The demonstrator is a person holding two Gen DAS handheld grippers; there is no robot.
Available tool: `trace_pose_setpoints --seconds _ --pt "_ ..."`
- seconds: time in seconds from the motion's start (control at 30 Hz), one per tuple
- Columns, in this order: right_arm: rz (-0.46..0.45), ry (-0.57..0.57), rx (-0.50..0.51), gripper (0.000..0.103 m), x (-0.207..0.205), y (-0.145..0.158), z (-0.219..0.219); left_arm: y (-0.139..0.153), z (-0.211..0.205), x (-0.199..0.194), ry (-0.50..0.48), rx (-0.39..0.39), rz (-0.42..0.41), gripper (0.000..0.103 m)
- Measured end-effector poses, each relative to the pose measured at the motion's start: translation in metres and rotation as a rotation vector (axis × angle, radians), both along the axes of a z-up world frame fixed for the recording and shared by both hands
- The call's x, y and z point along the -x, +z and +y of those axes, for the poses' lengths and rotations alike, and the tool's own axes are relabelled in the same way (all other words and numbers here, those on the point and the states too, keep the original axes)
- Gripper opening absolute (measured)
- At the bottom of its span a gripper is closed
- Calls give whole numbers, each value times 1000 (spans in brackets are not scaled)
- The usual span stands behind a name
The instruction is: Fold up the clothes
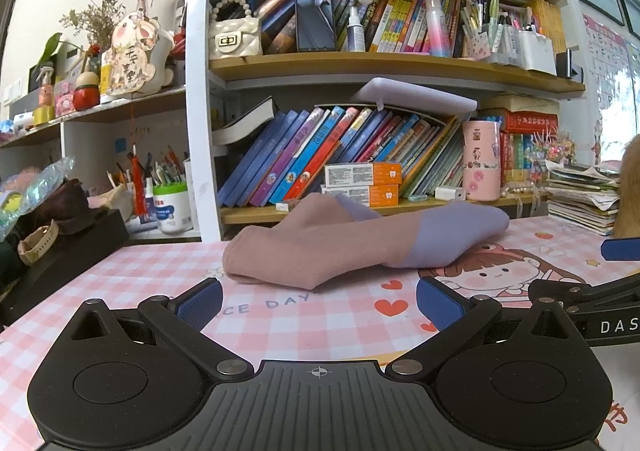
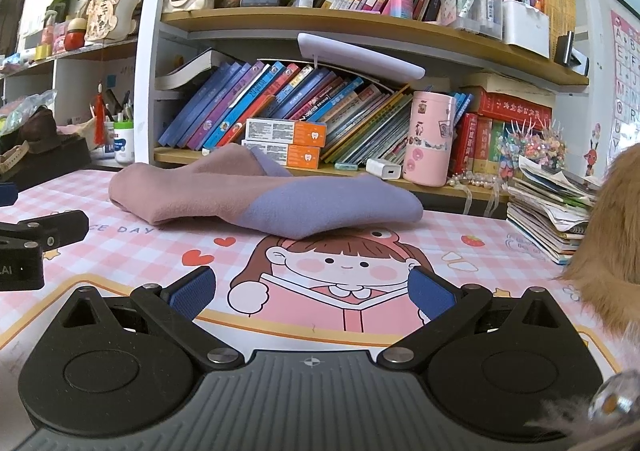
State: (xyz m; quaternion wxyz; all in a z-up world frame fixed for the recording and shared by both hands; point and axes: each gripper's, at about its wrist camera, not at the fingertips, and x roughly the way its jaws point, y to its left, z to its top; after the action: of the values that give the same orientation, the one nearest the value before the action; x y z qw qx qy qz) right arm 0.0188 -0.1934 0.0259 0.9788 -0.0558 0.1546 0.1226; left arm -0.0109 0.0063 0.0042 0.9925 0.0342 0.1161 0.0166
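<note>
A pink and lavender garment lies folded in a soft bundle on the pink checked desk mat, just in front of the bookshelf. My left gripper stands open a short way in front of it, nothing between its blue pads. In the right wrist view the same garment rests ahead and slightly left of my right gripper, which is open and empty over the cartoon girl print. Each gripper shows at the edge of the other's view: the right gripper and the left gripper.
A bookshelf packed with books rises right behind the garment. A pink cup and a stack of booklets stand at the right. Something brown and furry sits at the right edge. A black box with clutter lies at the left.
</note>
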Motion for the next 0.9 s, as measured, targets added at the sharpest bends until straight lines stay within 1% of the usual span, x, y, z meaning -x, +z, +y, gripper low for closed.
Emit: trace_pose_setpoints --seconds 0.5,0.8,0.9 --pt "-2 2 19 103 1 0 3 -1 0 -1 22 -12 8 103" --pt "-3 -5 -1 103 1 1 0 -1 0 -2 17 -8 9 103" --pt "-8 -15 15 103 2 1 2 -1 -1 -3 27 -15 13 103"
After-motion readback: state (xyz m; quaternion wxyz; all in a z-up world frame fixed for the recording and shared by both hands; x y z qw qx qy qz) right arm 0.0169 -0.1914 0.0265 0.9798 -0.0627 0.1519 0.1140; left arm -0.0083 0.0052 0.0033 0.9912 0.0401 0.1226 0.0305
